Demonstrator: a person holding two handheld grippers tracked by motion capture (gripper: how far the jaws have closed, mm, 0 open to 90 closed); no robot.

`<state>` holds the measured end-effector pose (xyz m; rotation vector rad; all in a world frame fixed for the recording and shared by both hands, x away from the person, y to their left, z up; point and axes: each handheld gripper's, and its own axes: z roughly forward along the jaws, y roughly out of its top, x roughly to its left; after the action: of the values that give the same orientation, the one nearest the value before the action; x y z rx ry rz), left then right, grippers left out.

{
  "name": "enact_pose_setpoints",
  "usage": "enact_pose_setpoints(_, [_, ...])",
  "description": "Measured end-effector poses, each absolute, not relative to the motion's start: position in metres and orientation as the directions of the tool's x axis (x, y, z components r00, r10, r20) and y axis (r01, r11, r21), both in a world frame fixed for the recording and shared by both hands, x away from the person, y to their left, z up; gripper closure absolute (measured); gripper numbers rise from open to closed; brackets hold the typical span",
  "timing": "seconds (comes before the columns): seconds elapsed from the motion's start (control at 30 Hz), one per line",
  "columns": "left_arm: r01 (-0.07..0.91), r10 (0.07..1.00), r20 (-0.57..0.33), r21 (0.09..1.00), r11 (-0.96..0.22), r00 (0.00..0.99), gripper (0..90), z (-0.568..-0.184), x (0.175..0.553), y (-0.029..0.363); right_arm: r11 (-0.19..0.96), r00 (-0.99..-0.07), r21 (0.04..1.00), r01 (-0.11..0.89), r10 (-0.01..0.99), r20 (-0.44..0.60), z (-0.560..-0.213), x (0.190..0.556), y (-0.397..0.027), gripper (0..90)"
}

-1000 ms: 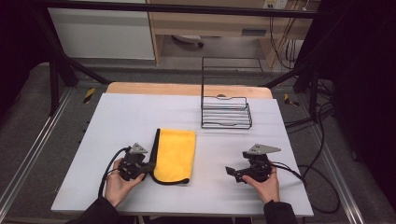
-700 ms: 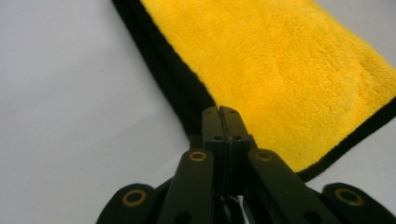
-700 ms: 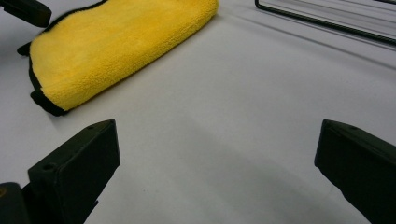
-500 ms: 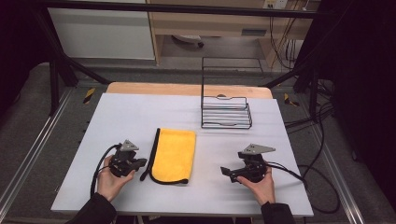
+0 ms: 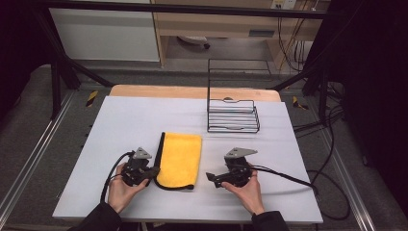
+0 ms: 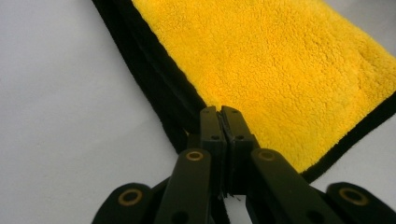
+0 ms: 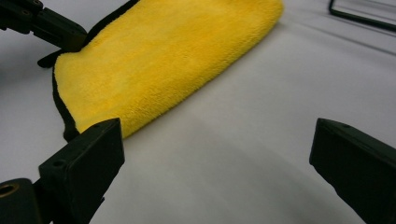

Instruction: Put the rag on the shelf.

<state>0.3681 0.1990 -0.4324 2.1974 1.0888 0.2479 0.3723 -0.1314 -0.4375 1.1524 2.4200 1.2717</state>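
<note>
Yellow cloth (image 5: pixel 180 160) lying flat, near-centre on white table (image 5: pixel 120 115). Left gripper (image 6: pixel 222 112) pinching black hem at near left corner, jaws together. Right gripper (image 5: pixel 211 177) closing in on right edge, jaws apart. Risk: thin hem slipping free when lifting; right jaws scraping table, bunching cloth.

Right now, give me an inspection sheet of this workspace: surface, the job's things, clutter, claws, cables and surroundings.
Surface: white table, wooden strip along its far edge.
Job's things: yellow cloth with black trim, folded, lying flat near the front middle.
Clutter: black wire rack toward the far right, nothing in it.
Claws: left claw shut on the yellow cloth at its near left black-trimmed edge; right claw open, just right of the cloth, nothing between its jaws.
Cables: one trails from each claw; the right cable runs off the table's right side.
Surroundings: dark floor, metal frame rails, loose cables at right.
</note>
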Motion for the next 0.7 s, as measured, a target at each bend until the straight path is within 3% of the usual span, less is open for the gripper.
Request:
enact_pose_setpoints(0.3, [0.622,0.772,-0.049,0.626,-0.471,0.633,89.4,-0.426,0.370,0.205,0.372,-0.705,0.737,0.564,0.682,0.195,-0.448,0.373,-0.085,16.1])
enact_pose_setpoints(0.53, [0.618,0.763,-0.051,0.623,-0.480,0.645,89.0,-0.429,0.373,0.208,0.324,-0.664,0.719,0.615,0.704,0.251,-0.454,0.375,-0.070,34.4])
enact_pose_setpoints(0.6, [0.606,0.760,-0.042,0.633,-0.482,0.648,88.6,-0.430,0.372,0.208,0.321,-0.664,0.717,0.619,0.702,0.259,-0.456,0.375,-0.069,36.1])
enact_pose_setpoints(0.63, [0.600,0.758,-0.038,0.637,-0.484,0.651,86.1,-0.430,0.371,0.208,0.318,-0.664,0.720,0.617,0.701,0.259,-0.456,0.373,-0.069,43.8])
enact_pose_setpoints(0.7, [0.598,0.764,-0.033,0.644,-0.477,0.645,78.9,-0.429,0.370,0.209,0.313,-0.663,0.721,0.618,0.700,0.265,-0.457,0.371,-0.067,49.0])
